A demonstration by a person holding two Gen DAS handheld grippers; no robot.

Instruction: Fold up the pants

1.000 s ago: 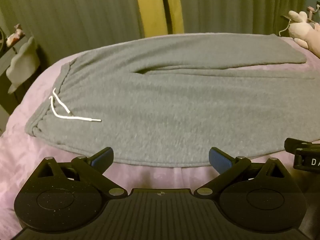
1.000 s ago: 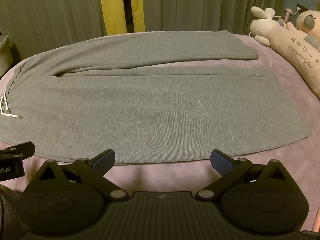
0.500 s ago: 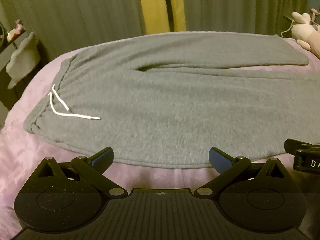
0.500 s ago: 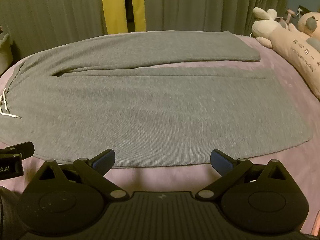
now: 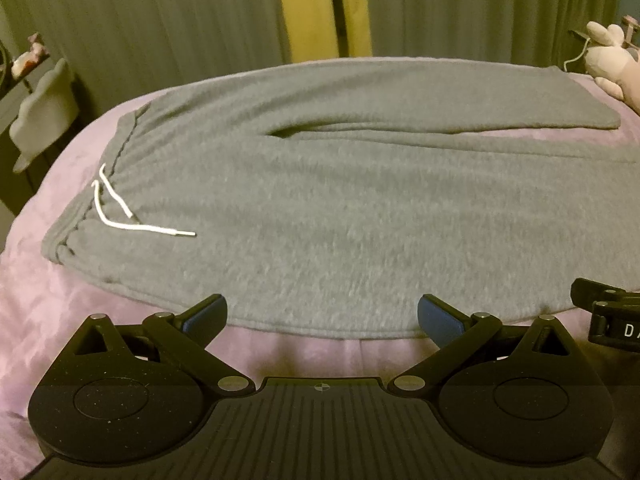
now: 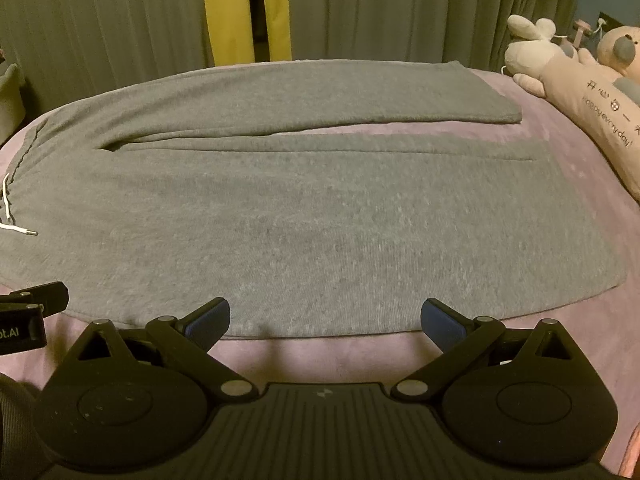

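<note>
Grey sweatpants (image 5: 340,208) lie flat on a pink bed, waistband at the left with a white drawstring (image 5: 120,212), both legs running right. They also show in the right wrist view (image 6: 320,208). My left gripper (image 5: 322,316) is open and empty, just short of the pants' near edge by the waist end. My right gripper (image 6: 326,318) is open and empty at the same near edge, further along the near leg. Each gripper's tip shows at the edge of the other's view.
The pink bedspread (image 5: 48,312) covers the bed. Plush toys (image 6: 576,80) lie at the far right beside the leg cuffs. Green curtains with a yellow strip (image 6: 228,12) hang behind the bed. A grey object (image 5: 40,116) stands off the left side.
Both grippers have crept slightly forward toward the near edge of the pants, still open. The pants have not moved.
</note>
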